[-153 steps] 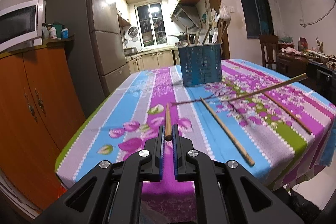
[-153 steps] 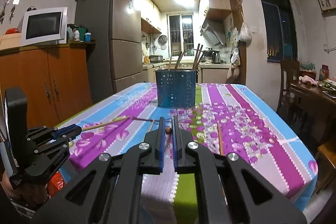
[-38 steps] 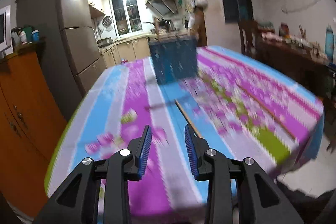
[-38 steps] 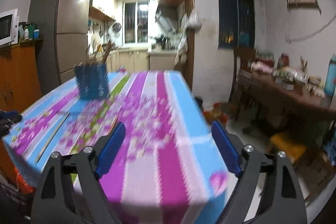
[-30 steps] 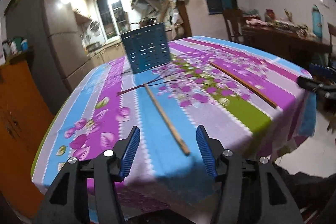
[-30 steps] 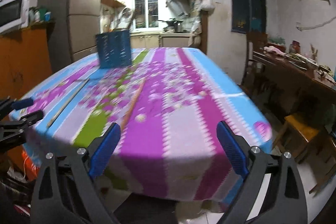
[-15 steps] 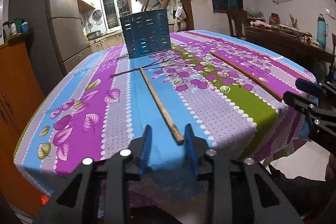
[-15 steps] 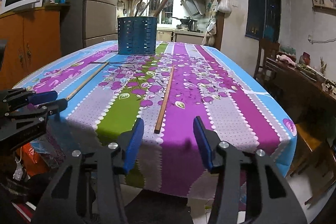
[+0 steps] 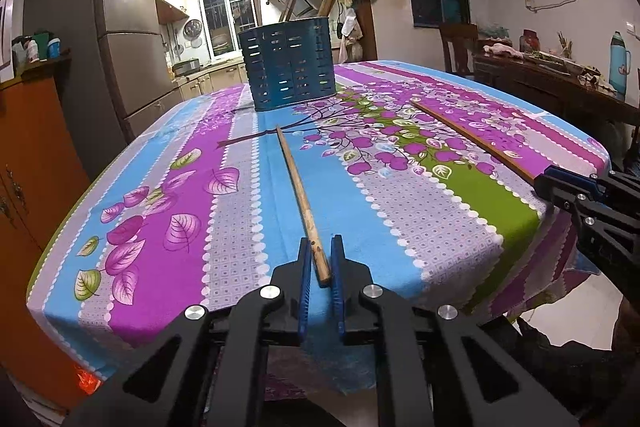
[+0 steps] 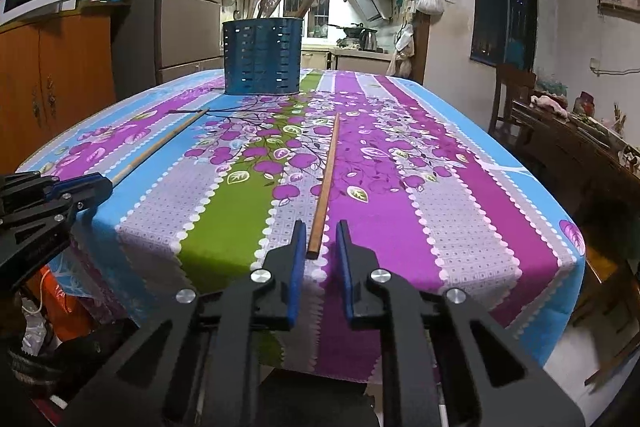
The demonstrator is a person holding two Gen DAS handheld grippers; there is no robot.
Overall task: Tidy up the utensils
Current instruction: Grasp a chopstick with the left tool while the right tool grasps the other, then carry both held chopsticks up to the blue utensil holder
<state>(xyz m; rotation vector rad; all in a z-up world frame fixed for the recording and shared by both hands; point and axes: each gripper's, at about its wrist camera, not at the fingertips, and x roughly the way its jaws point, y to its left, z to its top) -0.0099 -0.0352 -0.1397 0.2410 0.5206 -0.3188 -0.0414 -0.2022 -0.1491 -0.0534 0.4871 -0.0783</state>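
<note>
A blue slotted utensil holder [image 9: 287, 66] stands at the far end of the table with several wooden utensils in it; it also shows in the right wrist view [image 10: 262, 57]. A light wooden chopstick [image 9: 298, 189] lies on the cloth; my left gripper [image 9: 320, 253] has its jaws narrowly apart around its near end. A darker wooden chopstick [image 10: 326, 175] lies to the right; my right gripper [image 10: 319, 237] is open with its jaws either side of the near end. Each gripper shows at the edge of the other view: the right gripper [image 9: 576, 187] and the left gripper [image 10: 76, 187].
The table has a flowered striped cloth [image 9: 420, 211], and both grippers are at its near edge. An orange cupboard [image 10: 52, 83] and a fridge [image 10: 188, 15] stand to the left. A dark side table [image 10: 576, 143] and chair [image 10: 512, 87] stand to the right.
Both grippers have moved forward to the near ends of the two chopsticks and their jaws have narrowed. Five seconds ago each gripper held a chopstick; those are gone from the jaws.
</note>
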